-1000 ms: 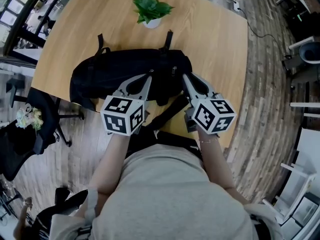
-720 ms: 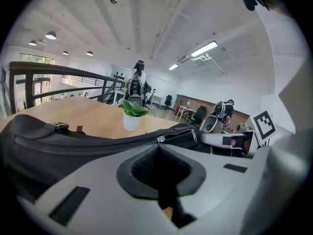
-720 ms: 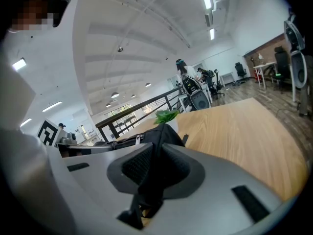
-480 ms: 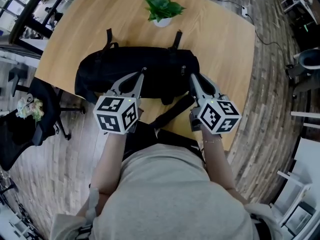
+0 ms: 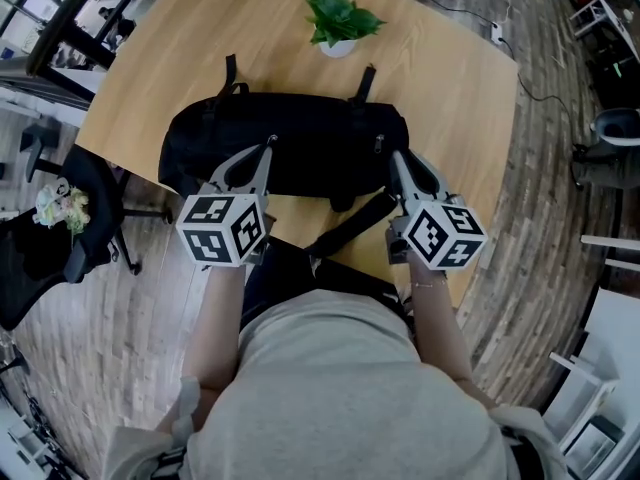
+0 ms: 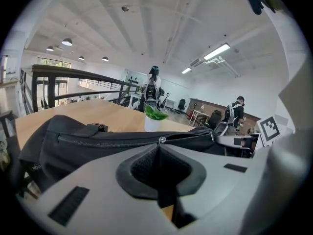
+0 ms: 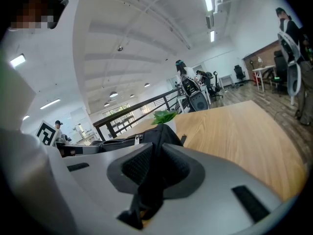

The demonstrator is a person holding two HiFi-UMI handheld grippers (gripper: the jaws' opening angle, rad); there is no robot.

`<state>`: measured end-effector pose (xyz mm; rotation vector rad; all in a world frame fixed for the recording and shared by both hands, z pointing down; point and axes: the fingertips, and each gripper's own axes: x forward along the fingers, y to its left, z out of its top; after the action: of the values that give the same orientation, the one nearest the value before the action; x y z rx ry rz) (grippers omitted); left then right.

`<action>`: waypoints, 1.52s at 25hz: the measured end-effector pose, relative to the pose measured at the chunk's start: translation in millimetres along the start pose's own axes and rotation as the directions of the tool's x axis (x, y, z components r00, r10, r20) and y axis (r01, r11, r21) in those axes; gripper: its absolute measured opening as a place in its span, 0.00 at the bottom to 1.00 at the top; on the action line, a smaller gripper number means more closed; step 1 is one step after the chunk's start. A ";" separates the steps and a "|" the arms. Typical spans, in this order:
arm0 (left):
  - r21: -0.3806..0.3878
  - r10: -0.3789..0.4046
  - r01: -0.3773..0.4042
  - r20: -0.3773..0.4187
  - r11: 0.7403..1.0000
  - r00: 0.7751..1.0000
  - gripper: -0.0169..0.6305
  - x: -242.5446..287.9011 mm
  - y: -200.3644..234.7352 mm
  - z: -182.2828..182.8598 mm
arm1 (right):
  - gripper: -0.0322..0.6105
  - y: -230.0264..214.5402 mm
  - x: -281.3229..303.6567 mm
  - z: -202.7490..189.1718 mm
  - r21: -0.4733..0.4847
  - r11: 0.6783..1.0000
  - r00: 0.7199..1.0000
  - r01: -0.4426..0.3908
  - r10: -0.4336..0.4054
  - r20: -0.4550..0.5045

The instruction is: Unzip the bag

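Head view: the black bag (image 5: 300, 138) lay across the table (image 5: 200, 38) at centre frame, the right gripper (image 5: 394, 155) clamped on fabric at its right end, apparently to brace it, while the left gripper (image 5: 270, 144), jaws together, pinched the zipper pull (image 6: 159, 140) for dragging.

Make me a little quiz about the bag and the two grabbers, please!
1. What stands on the table behind the black bag?
A. a potted plant
B. a lamp
C. a cup
2. True or false: the right gripper has black bag fabric pinched between its jaws.
3. Fill in: the left gripper is shut on the bag's small silver ______.

Key
1. A, the potted plant.
2. True.
3. zipper pull.
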<state>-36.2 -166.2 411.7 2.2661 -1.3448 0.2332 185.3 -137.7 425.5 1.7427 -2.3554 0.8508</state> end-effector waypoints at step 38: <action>0.105 -0.055 0.060 -0.053 0.993 0.997 0.05 -11.0 7.8 1.5 | 0.35 142.6 29.8 26.7 -0.674 0.719 0.982 -0.170 0.180 -0.056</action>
<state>-48.6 -161.5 408.7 2.3666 -1.2671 0.3474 52.5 -148.4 360.7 1.2230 -2.4105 -0.0585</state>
